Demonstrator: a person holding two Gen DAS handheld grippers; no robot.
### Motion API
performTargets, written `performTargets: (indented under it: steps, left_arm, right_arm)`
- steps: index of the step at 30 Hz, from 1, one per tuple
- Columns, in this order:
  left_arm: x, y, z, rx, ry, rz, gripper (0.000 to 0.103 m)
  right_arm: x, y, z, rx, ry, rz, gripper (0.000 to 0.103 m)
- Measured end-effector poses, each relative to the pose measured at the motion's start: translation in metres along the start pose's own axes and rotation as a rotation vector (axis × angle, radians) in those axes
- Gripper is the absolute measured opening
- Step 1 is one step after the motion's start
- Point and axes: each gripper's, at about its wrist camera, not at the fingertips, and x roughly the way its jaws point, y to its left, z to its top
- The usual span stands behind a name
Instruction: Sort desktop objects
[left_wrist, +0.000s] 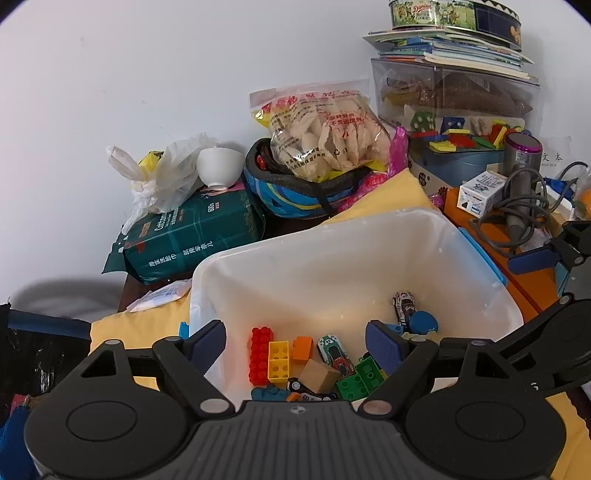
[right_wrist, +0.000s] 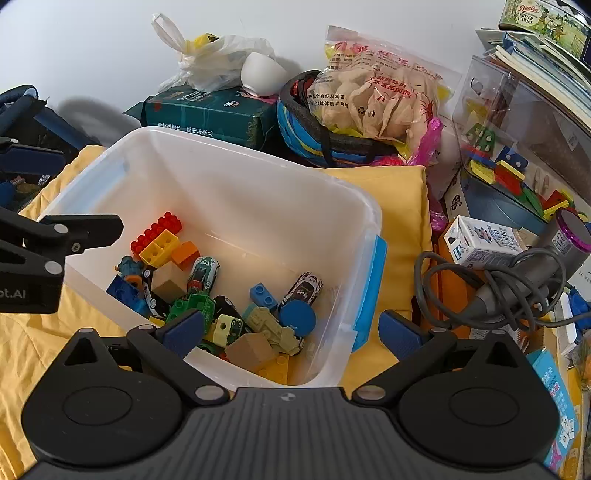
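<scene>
A translucent white bin (left_wrist: 332, 251) (right_wrist: 236, 173) with blue latches stands on a yellow cloth. Inside lie a red brick (left_wrist: 260, 354) (right_wrist: 159, 230), a yellow brick (left_wrist: 277, 360) (right_wrist: 160, 251), a wooden block (left_wrist: 319, 374) (right_wrist: 169, 280), green bricks (left_wrist: 360, 380), several toy cars (left_wrist: 404, 306) (right_wrist: 304, 288) and a blue disc (left_wrist: 424, 323) (right_wrist: 297, 317). My left gripper (left_wrist: 295, 347) hovers open over the bin's near left side, nothing between its pads. My right gripper (right_wrist: 291, 330) hangs open above the bin's near right corner, also holding nothing.
Right of the bin lie a grey hair dryer (right_wrist: 517, 284) with its coiled cord and a milk carton (right_wrist: 484, 240). Behind stand a blue helmet (right_wrist: 314, 136) under a snack bag (right_wrist: 376, 99), a green tissue pack (right_wrist: 210, 114) and a clear box of coloured blocks (right_wrist: 517, 155).
</scene>
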Motion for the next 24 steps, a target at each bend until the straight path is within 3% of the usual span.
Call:
performTargets:
  steps: [15, 24]
  left_arm:
    - [0.0098, 0.0021, 0.0056, -0.016, 0.053, 0.063, 0.085]
    - [0.0105, -0.0063, 0.0023, 0.063, 0.049, 0.057, 0.085]
  right_arm:
    - [0.001, 0.0003, -0.0005, 0.014, -0.007, 0.001, 0.103]
    - [-0.0032, -0.0014, -0.002, 0.045, -0.035, -0.007, 0.103]
